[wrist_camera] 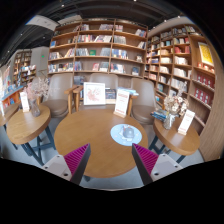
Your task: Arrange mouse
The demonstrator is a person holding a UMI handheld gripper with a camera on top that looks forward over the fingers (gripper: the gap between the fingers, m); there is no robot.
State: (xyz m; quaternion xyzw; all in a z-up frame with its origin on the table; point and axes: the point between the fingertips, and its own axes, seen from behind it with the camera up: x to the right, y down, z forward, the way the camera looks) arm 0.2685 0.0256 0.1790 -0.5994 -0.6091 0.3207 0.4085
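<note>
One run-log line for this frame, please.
claw: open, empty | ahead: round wooden table | on it: white plate | mouse: not visible

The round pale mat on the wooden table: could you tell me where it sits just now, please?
In the gripper view, the round pale mat lies on the round wooden table, just beyond the open gripper toward its right finger, in front of the upright display cards.

The gripper (111, 163) is held level — jaws spread wide, nothing between them.
</note>
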